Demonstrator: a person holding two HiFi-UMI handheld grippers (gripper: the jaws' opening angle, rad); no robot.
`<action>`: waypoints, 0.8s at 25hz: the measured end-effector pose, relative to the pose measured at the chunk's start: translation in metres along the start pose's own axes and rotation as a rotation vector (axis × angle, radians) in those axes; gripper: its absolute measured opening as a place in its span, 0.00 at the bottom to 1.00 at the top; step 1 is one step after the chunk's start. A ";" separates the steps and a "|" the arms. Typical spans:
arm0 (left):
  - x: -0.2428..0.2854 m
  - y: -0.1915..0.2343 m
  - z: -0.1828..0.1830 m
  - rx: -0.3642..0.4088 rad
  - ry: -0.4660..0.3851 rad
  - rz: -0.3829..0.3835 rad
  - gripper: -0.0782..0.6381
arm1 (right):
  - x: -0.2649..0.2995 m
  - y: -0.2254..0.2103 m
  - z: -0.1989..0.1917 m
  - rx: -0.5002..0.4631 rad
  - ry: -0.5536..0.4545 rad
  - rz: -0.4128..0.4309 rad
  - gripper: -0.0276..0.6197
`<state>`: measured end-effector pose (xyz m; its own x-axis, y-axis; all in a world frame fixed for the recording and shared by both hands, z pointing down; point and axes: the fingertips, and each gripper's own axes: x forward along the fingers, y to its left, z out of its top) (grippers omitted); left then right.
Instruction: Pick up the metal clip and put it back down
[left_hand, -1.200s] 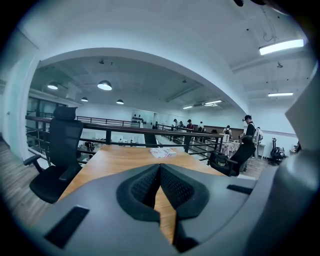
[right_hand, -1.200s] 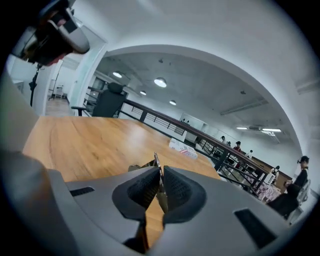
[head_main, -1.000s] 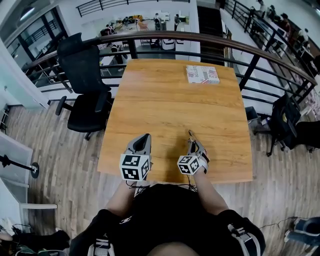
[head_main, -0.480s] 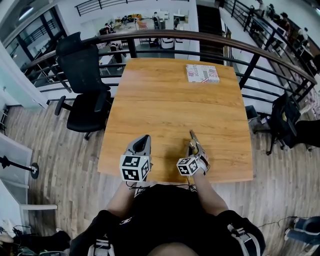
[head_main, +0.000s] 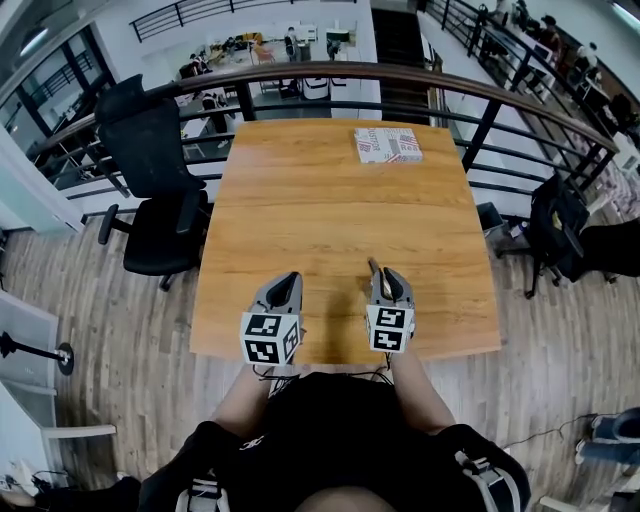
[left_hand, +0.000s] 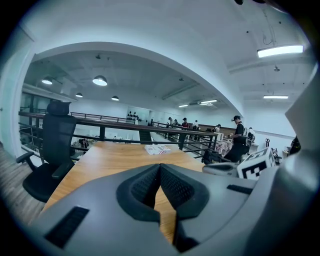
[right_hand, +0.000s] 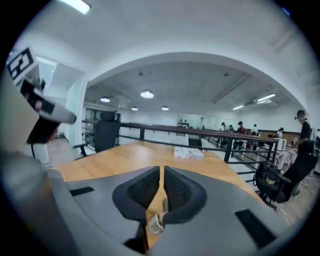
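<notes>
The small metal clip (right_hand: 156, 222) shows in the right gripper view, low between the dark pads of my right gripper (right_hand: 164, 170). Those jaws have just been closing and now pinch the clip. In the head view the right gripper (head_main: 378, 270) hangs above the near part of the wooden table (head_main: 330, 190), with its marker cube facing up; the clip is too small to make out there. My left gripper (head_main: 290, 277) rests beside it on the left. Its jaws (left_hand: 160, 167) are shut with nothing between them.
A white and red box (head_main: 388, 144) lies at the table's far edge. A black office chair (head_main: 150, 190) stands at the left. A curved railing (head_main: 330, 72) runs behind the table. A dark bag (head_main: 560, 220) sits on the floor at the right.
My right gripper has rolled upright from its tilted pose and risen off the table. The left gripper has stayed where it was.
</notes>
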<state>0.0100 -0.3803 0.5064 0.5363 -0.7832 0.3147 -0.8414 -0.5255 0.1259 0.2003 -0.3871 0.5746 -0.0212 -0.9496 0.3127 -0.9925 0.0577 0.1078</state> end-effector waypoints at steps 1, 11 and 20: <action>0.000 -0.001 0.002 0.002 -0.005 -0.004 0.13 | -0.010 -0.004 0.024 0.015 -0.059 -0.003 0.07; 0.006 -0.025 0.013 0.019 -0.034 -0.049 0.13 | -0.080 -0.023 0.104 0.058 -0.369 0.042 0.06; 0.007 -0.039 0.015 0.011 -0.050 -0.079 0.13 | -0.094 -0.028 0.093 0.062 -0.335 0.023 0.06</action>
<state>0.0476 -0.3700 0.4896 0.6039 -0.7547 0.2563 -0.7956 -0.5898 0.1381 0.2191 -0.3279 0.4548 -0.0720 -0.9973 -0.0141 -0.9965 0.0714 0.0431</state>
